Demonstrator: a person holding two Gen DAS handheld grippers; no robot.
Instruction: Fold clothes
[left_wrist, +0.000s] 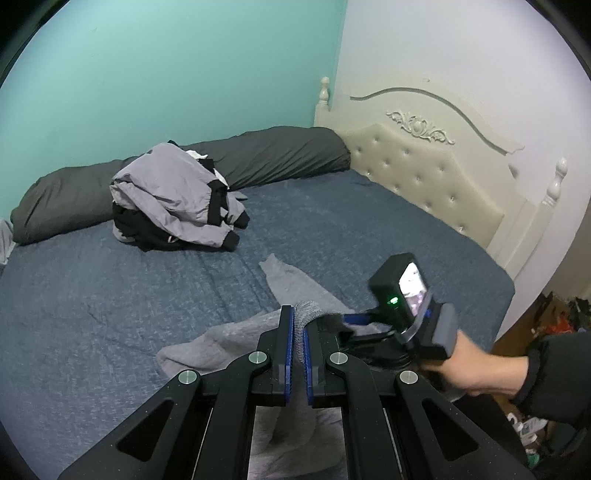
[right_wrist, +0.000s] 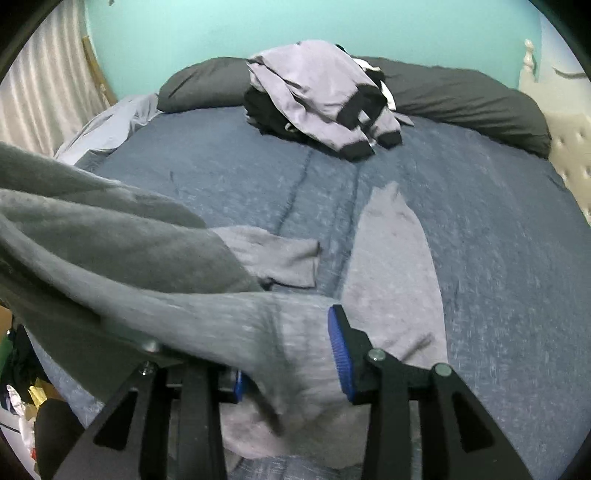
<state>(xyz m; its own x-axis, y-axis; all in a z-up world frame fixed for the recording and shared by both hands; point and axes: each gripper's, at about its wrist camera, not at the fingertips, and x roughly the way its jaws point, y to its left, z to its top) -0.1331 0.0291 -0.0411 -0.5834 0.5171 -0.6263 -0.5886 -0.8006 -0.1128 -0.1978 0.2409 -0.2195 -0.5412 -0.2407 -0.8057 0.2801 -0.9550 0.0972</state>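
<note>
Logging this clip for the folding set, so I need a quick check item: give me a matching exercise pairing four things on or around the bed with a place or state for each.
Column one:
1. light grey knit garment
2. lilac and black jacket pile
3. long dark grey bolster pillow
4. cream tufted headboard

Column two:
A. along the teal wall
B. heaped on the blue bedspread, untouched
C. pinched by both sets of fingers
D. against the white wall

Pairs: 1-C, 2-B, 3-A, 4-D. The left gripper and right gripper both clamp the grey knit.
</note>
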